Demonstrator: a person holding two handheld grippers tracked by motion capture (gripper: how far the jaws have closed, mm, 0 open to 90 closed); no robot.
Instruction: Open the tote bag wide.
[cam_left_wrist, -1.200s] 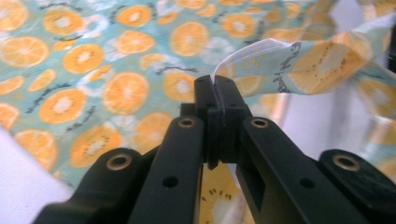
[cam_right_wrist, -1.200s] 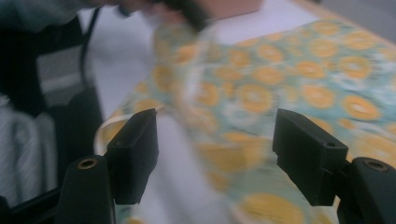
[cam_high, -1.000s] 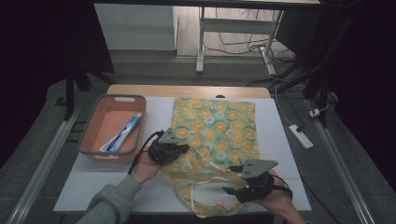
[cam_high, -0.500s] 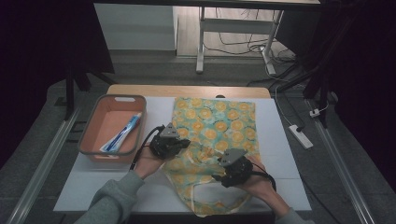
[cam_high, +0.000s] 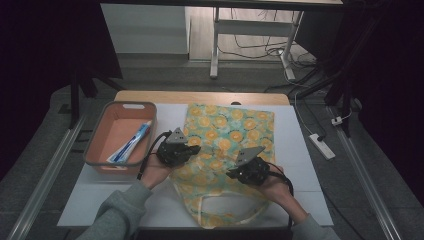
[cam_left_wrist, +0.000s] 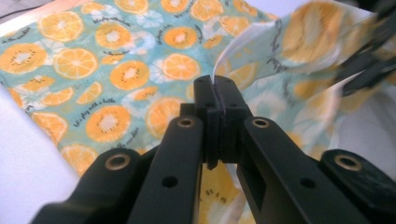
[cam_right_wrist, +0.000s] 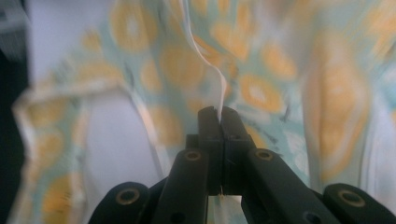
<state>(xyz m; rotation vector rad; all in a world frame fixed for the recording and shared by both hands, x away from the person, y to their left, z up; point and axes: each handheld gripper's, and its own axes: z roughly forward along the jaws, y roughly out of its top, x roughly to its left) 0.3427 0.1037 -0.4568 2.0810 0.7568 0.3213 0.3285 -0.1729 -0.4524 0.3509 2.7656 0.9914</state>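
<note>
The room around the white table (cam_high: 300, 150) is dark, and the table top looks bright. The orange-print bag (cam_right_wrist: 261, 93) is very blurry in the right gripper view. It looks sharper in the left gripper view, but fuzzy at the right edge.

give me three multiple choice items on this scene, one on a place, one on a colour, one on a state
1. Where does the tray sit relative to the fruit-print bag?
A. to its left
B. to its right
C. on top of it

2. What colour is the tray?
A. green
B. orange
C. black

3. What is the left gripper doing?
A. hanging open
B. shut on the toothbrush
C. shut on the bag's fabric

Answers: 1 A, the high view shows the tray at the table's left side. 2 B, its walls are orange. 3 C, the left gripper view shows cloth pinched between closed jaws.
</note>
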